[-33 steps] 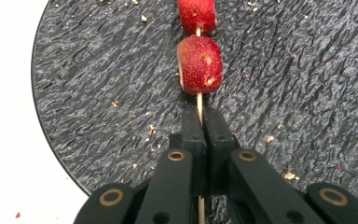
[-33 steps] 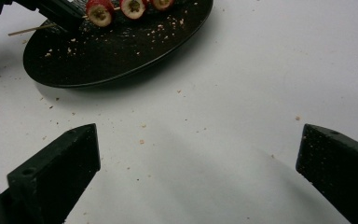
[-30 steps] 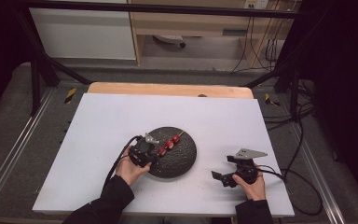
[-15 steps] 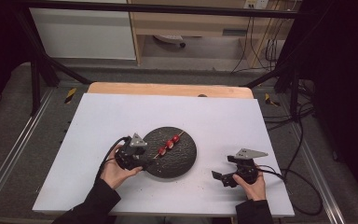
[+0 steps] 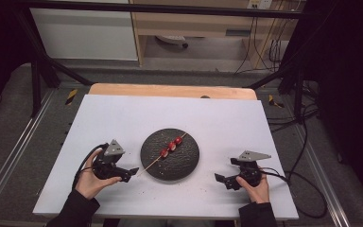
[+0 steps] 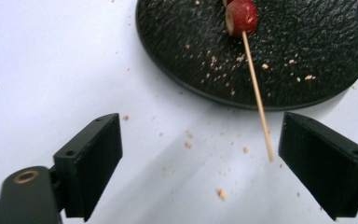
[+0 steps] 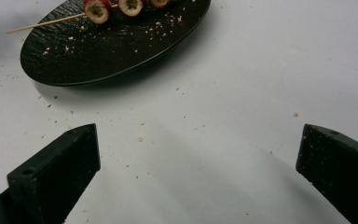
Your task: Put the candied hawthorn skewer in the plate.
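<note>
From the high view, a skewer (image 5: 166, 153) threaded with red fruit slices (image 5: 171, 145) is lying across the dark plate (image 5: 170, 154) at the middle of the white desk (image 5: 123, 118), its bare end pointing toward 8 o'clock at the left gripper (image 5: 133, 171). The right gripper (image 5: 220, 178) is resting at 4 o'clock of the plate.

In the left gripper view, the jaws are standing apart, having just been opening, nothing pinched; the stick's tip (image 6: 269, 156) is overhanging the rim near the right jaw.

In the right gripper view, the jaws are gaping wide over bare desk.

The stick looks light, thin and snappable, the fruit soft; gripping the bare end seems wisest.
</note>
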### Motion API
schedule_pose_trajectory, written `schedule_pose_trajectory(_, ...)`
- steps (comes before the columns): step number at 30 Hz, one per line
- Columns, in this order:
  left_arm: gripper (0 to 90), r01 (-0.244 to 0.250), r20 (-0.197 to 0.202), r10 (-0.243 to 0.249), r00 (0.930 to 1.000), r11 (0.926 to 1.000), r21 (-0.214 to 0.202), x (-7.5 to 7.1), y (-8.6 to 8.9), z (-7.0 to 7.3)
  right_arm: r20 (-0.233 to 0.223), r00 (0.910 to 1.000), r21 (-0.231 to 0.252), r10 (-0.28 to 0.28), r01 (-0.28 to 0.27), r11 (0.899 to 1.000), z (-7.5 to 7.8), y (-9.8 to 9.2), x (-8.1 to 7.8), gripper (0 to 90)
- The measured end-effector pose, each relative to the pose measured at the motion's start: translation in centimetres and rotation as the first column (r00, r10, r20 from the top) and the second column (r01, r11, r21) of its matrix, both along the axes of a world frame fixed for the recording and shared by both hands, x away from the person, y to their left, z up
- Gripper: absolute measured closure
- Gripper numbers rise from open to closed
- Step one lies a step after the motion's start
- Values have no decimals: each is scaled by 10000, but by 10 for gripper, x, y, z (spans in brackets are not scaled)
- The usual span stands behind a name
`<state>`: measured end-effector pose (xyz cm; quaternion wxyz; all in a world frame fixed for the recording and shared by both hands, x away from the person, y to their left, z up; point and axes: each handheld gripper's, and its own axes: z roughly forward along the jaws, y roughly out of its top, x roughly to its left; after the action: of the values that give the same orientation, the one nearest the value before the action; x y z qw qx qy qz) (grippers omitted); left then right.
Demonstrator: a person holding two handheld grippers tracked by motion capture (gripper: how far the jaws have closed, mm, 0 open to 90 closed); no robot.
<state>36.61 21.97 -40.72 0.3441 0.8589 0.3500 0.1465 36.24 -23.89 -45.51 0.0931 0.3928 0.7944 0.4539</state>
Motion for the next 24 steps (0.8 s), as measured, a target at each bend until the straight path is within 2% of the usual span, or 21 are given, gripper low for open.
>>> schedule_pose_trajectory(6,68,-374,116,378,9992,9985,-388,-8,17,-10,-54,10000,-12,-42,41,10000,0,0,-1,6)
schedule_pose_trajectory(9,56,-473,207,483,9986,9979,-439,-13,25,-18,-90,10000,-63,-27,27,10000,-1,1,-1,6)
schedule_pose_trajectory(16,51,-719,346,753,9966,9934,-891,-23,44,-34,-164,9998,-220,74,-78,9997,-2,1,-2,6)
schedule_pose_trajectory(24,51,-891,418,937,9947,9909,-1007,-26,55,-41,-327,9994,-476,107,-123,9988,-5,2,-3,6)
